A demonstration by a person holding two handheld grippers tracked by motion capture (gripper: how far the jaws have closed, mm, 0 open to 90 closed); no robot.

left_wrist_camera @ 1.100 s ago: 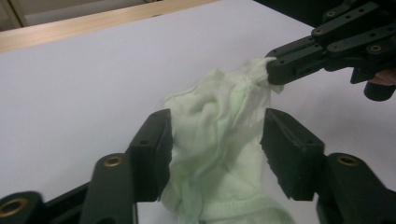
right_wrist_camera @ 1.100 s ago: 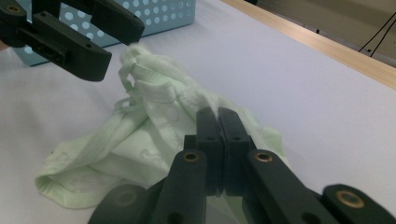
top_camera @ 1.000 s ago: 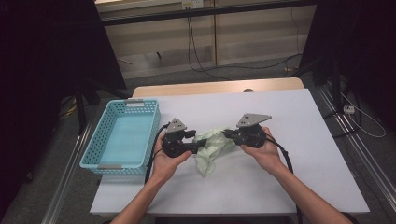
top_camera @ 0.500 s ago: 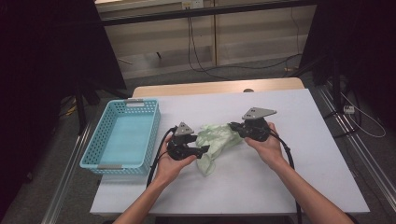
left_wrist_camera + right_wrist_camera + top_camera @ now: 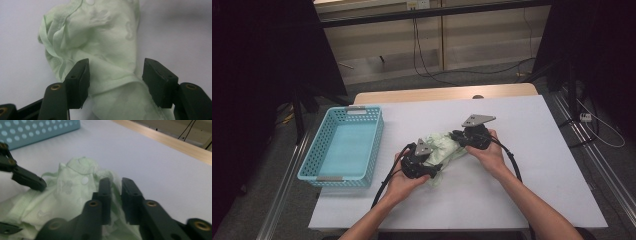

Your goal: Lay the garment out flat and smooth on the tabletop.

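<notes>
A crumpled pale green cloth [image 5: 445, 148] lies on the white table [image 5: 532, 200] between my two grippers. My left gripper [image 5: 436, 169] reaches in from the left. Its jaws have just been closing and straddle a fold of the cloth [image 5: 107, 50], with a gap still showing at one pad, so the left gripper [image 5: 116, 75] is open. My right gripper [image 5: 455, 135] points at the cloth from the right. Its jaws have just been opening and the right gripper [image 5: 116, 187] stands slightly open just above the cloth [image 5: 72, 187], with nothing pinched. One of the left gripper's fingers [image 5: 30, 180] rests on the cloth.
A light blue perforated basket [image 5: 374, 145] stands on the table's left side, with its wall [image 5: 37, 130] beyond the cloth. A wooden strip [image 5: 447, 94] edges the far side. Black cables [image 5: 512, 160] trail from both grippers toward the person.
The left hand has slid right and toward the near edge, onto the cloth's lower end. The right gripper shifted slightly away and its jaws parted. The cloth was drawn out, then slackened.
</notes>
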